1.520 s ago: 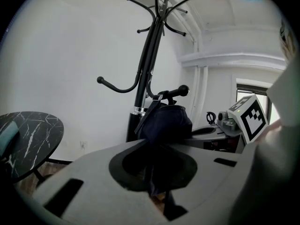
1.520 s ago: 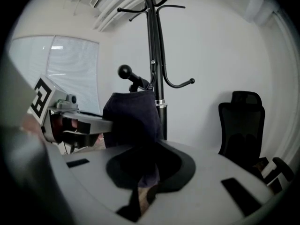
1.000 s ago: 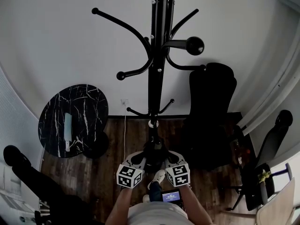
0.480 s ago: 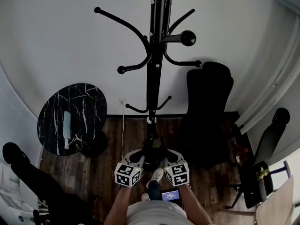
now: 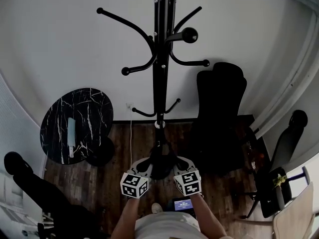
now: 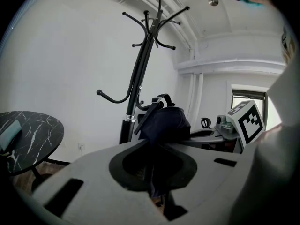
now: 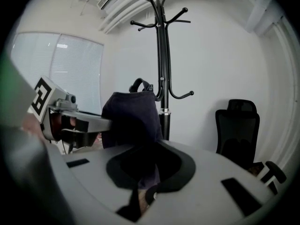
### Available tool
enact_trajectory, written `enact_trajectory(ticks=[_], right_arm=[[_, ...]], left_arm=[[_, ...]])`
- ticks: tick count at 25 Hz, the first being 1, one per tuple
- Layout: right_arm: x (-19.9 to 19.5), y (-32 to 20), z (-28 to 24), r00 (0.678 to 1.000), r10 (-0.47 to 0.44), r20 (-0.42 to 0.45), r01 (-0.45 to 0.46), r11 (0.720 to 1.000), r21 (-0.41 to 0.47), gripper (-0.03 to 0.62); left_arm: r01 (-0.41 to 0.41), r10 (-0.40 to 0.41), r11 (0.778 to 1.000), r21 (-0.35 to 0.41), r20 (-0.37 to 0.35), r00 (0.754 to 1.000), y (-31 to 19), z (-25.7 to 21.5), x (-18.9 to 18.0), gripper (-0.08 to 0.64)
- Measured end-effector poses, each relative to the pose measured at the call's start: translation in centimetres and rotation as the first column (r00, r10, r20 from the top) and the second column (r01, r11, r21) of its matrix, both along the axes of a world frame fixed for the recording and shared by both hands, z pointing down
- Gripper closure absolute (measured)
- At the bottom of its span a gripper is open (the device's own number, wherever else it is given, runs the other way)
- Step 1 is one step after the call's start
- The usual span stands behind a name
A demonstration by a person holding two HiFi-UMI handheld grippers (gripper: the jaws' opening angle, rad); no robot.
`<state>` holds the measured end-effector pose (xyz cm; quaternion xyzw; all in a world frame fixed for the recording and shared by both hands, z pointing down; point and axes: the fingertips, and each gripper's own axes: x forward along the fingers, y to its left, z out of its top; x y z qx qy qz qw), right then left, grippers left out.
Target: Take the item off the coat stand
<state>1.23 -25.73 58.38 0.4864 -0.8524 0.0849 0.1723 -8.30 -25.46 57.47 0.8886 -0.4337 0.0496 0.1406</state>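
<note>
Bag [image 6: 165, 123] — dark, clenched by left tongs [image 6: 153, 168] and right tongs [image 7: 143, 167] near the coat stand [image 5: 158, 78]; its strap [image 6: 162, 97] might snag a low hook [image 5: 175, 104] — or the fabric slip.

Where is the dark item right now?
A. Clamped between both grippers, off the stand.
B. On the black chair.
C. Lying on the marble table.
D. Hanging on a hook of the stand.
A: the left gripper and right gripper are each shut on the dark item, in front of the stand, whose hooks are bare.
</note>
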Motion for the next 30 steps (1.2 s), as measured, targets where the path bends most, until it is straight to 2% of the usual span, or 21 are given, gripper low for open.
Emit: enact_trajectory(ticks=[15,20,25,30], right_arm=[[0.5,2.0,-1.7,0.999,-0.038,0.021,0.037,0.999,0.031,0.558],[1.0,3.8,-2.1,0.998,-0.052,0.027,0.051,0.998,0.026,0.558],[1.7,6.0,-2.7,0.997,-0.047,0.069,0.045,0.999,0.03,0.56],[2.2,7.9,-3.2,0.998,-0.036,0.06,0.032,0.998,0.055,0.561]], left_arm=[[0.083,-0.085,0.996,-0.032,-0.074,0.994,3.1,-1.1,0.4,0.529],[0.104,-0.106,0.994,-0.03,-0.06,0.993,5.0,-1.7,0.9,0.529],[0.118,-0.119,0.993,-0.011,-0.066,0.991,6.8,-2.9,1.4,0.529],[0.125,-0.124,0.992,0.016,-0.061,0.99,8.6,-3.7,2.0,0.529]])
